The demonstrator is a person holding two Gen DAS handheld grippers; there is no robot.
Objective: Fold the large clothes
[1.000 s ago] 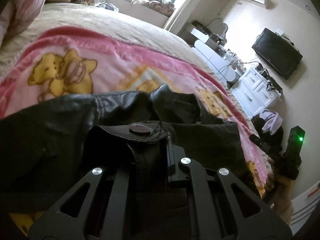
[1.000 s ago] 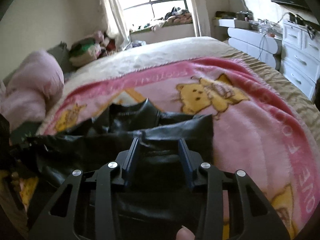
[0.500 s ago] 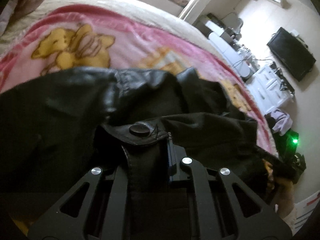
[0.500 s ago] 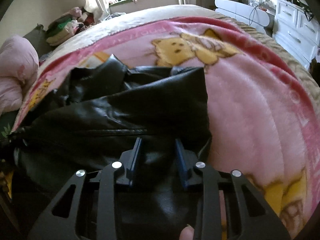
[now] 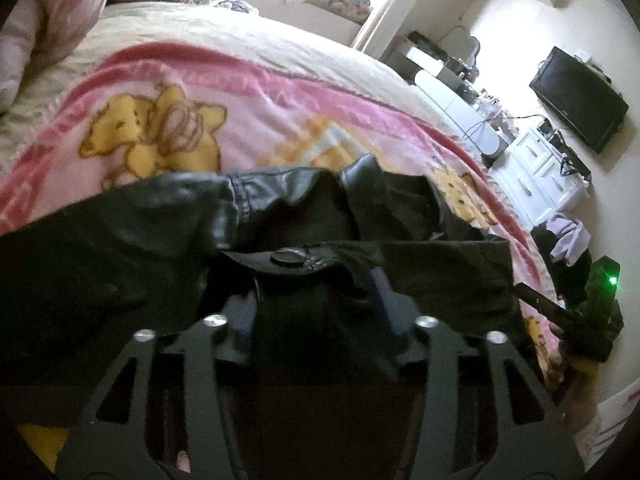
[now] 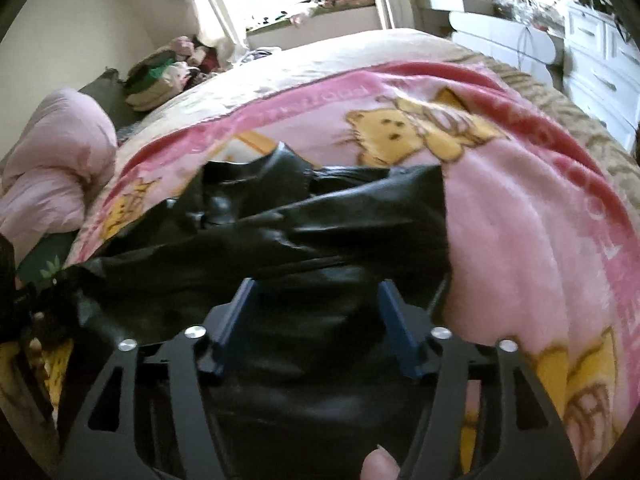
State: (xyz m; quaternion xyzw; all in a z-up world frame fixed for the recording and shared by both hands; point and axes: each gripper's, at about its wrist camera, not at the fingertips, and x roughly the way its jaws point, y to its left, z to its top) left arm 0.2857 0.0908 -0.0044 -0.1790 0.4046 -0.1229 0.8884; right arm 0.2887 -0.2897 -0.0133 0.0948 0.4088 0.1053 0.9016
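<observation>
A black leather jacket [image 5: 168,232] lies crumpled on the pink bear-print blanket [image 5: 256,120]. Its hem flap with a round button [image 5: 286,258] rests between the fingers of my left gripper [image 5: 314,294]. Those jaws are opening, and the pads stand apart from the cloth. In the right wrist view the jacket [image 6: 320,224] spreads across the blanket [image 6: 520,232]. My right gripper [image 6: 316,286] is over its near edge. Its blue pads [image 6: 240,308] are opening wide, with leather lying loose between them. The jacket's underside is hidden.
A pink pillow [image 6: 52,168] and piled clothes [image 6: 160,72] sit at the bed's far left. White drawers [image 5: 548,176] and a wall TV [image 5: 580,100] stand to the right. The other gripper, with a green light [image 5: 600,280], shows at the left view's right edge.
Both grippers were shut on the jacket's near edge and now have their jaws spread, letting it go. Both views dipped closer to the jacket, then drew back.
</observation>
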